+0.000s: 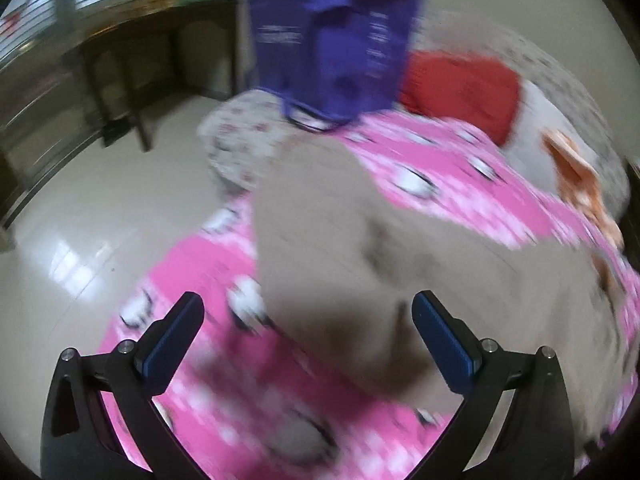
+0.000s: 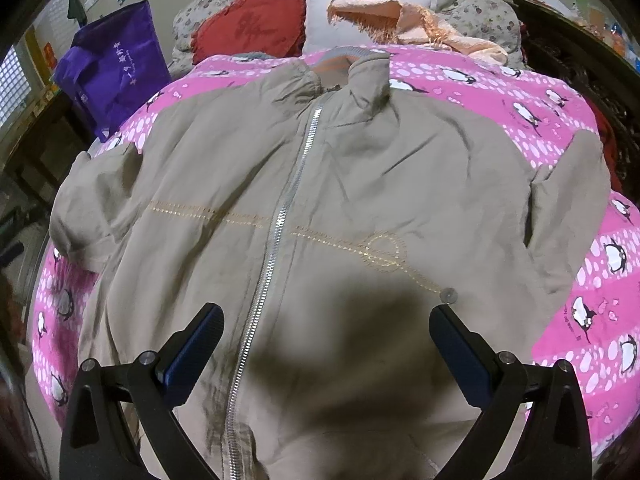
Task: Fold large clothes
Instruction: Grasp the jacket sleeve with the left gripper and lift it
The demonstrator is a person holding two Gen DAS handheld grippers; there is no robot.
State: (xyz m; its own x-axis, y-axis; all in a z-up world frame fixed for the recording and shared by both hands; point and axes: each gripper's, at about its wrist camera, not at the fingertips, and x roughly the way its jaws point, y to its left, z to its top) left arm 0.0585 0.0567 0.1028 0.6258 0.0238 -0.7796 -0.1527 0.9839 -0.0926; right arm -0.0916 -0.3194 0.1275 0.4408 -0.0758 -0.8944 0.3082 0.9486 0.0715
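A large khaki zip-up jacket lies spread front-up on a pink penguin-print blanket, collar toward the pillows and a silver zipper down its middle. Both sleeves are bent inward at the sides. My right gripper hovers open over the jacket's lower front, nothing between its fingers. In the blurred left wrist view, my left gripper is open above the jacket's left edge, where it meets the blanket.
A purple tote bag stands at the bed's far left corner. A red cushion, a white pillow and a peach fringed cloth lie at the head. Pale tiled floor and a dark wooden table lie to the left.
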